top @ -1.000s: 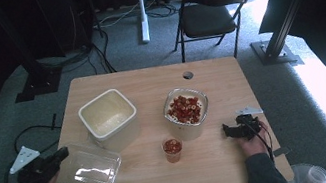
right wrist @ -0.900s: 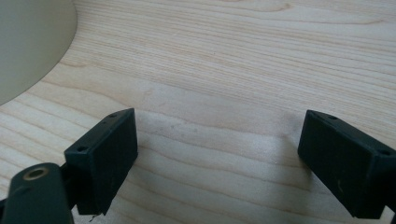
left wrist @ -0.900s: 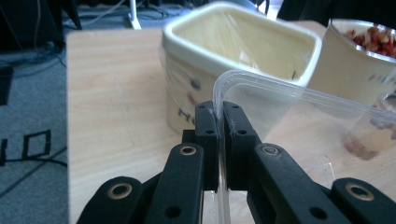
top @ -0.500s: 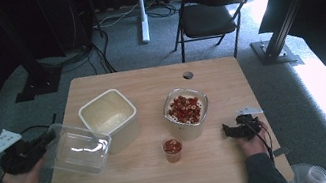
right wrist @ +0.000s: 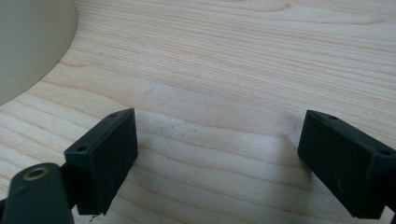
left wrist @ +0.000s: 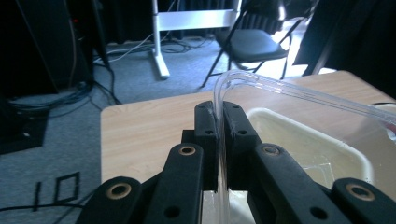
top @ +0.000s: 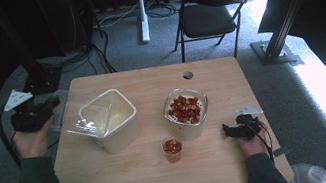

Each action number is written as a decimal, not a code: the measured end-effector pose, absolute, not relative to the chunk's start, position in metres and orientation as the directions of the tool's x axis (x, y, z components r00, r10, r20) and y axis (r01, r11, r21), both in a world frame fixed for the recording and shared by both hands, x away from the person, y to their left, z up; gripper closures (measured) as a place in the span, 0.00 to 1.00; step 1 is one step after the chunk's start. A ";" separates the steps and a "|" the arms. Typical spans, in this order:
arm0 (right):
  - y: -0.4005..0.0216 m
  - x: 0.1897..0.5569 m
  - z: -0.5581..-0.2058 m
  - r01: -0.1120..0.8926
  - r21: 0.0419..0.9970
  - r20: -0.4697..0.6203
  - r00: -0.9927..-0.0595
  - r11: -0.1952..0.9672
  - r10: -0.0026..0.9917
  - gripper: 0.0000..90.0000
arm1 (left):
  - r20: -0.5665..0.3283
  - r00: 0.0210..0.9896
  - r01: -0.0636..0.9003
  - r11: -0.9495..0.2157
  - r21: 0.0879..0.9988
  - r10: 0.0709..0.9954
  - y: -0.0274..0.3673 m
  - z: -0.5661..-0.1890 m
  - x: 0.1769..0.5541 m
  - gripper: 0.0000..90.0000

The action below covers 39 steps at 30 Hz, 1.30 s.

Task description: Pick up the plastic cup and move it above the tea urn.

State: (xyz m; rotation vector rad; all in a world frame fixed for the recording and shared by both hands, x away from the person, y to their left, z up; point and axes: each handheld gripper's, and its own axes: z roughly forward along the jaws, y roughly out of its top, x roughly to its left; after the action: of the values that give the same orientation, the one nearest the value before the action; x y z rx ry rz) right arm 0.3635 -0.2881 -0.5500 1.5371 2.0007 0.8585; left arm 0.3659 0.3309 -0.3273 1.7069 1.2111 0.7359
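- Two grippers are in play: my left gripper (top: pixel 36 115) is clamped on one edge of the clear plastic lid (top: pixel 85 119), while my right gripper (top: pixel 238 129) rests on the wooden table (top: pixel 130 178) at the near right with its jaws spread wide and nothing between them.
- In the left gripper view the lid's (left wrist: pixel 299 93) thin rim runs straight between my closed jaws, so I hold it by the rim alone.
- In the high view the lid hangs tilted, partly over the left side of the cream-coloured container (top: pixel 113 120), which stands open on the left half of the table.
- I judge the lid light, thin and somewhat springy, so it may flex or twist when held by a single edge; the smooth plastic also looks slippery.
- Its rolled rim is the sensible place to grip, since the flat middle offers nothing to pinch.
- To the right stands a second container filled with red pieces (top: pixel 185 110), and just near of it a small cup (top: pixel 172 149) holding more of the same; what the pieces are is too small to tell.
- No brand, label or readable writing shows on the lid, the containers or the cup.
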 end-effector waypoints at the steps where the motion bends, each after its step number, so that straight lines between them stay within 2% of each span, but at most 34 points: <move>1: -0.288 0.364 -0.550 0.670 0.721 0.006 -0.260 0.176 0.965 0.13 | -0.021 0.338 0.410 -0.128 0.903 0.941 0.329 -0.327 0.371 0.96; 11: -0.288 0.363 -0.550 0.670 0.721 0.007 -0.260 0.175 0.966 0.13 | 0.028 0.316 0.430 -0.169 0.887 0.948 0.310 -0.325 0.406 0.93; 13: -0.288 0.363 -0.550 0.671 0.721 0.008 -0.260 0.175 0.966 0.13 | 0.015 0.314 0.419 -0.152 0.895 0.949 0.310 -0.327 0.409 0.79; 16: -0.288 0.363 -0.550 0.671 0.721 0.007 -0.260 0.175 0.966 0.13 | -0.003 0.321 0.402 -0.134 0.906 0.947 0.310 -0.328 0.408 0.68; 23: -0.288 0.363 -0.550 0.671 0.721 0.007 -0.260 0.175 0.966 0.13 | -0.001 0.350 0.405 -0.150 0.902 0.937 0.311 -0.333 0.402 0.62; 28: -0.288 0.363 -0.550 0.671 0.721 0.007 -0.260 0.175 0.966 0.13 | 0.023 0.376 0.447 -0.203 0.871 0.926 0.302 -0.346 0.400 0.59; 32: -0.288 0.363 -0.550 0.671 0.721 0.007 -0.260 0.175 0.966 0.13 | 0.018 0.352 0.477 -0.196 0.857 0.936 0.300 -0.361 0.402 0.64; 37: -0.288 0.363 -0.550 0.671 0.721 0.008 -0.260 0.175 0.966 0.13 | 0.052 0.355 0.464 -0.224 0.857 0.933 0.300 -0.360 0.403 0.90; 39: -0.288 0.363 -0.550 0.671 0.721 0.008 -0.260 0.175 0.966 0.13 | 0.050 0.351 0.443 -0.213 0.871 0.935 0.301 -0.355 0.403 0.92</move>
State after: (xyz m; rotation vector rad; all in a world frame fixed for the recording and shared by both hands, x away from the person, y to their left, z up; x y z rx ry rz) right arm 0.3634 -0.2881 -0.5500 1.5384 2.0012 0.8587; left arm 0.4031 0.3015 -0.3551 1.8102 1.2152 0.7716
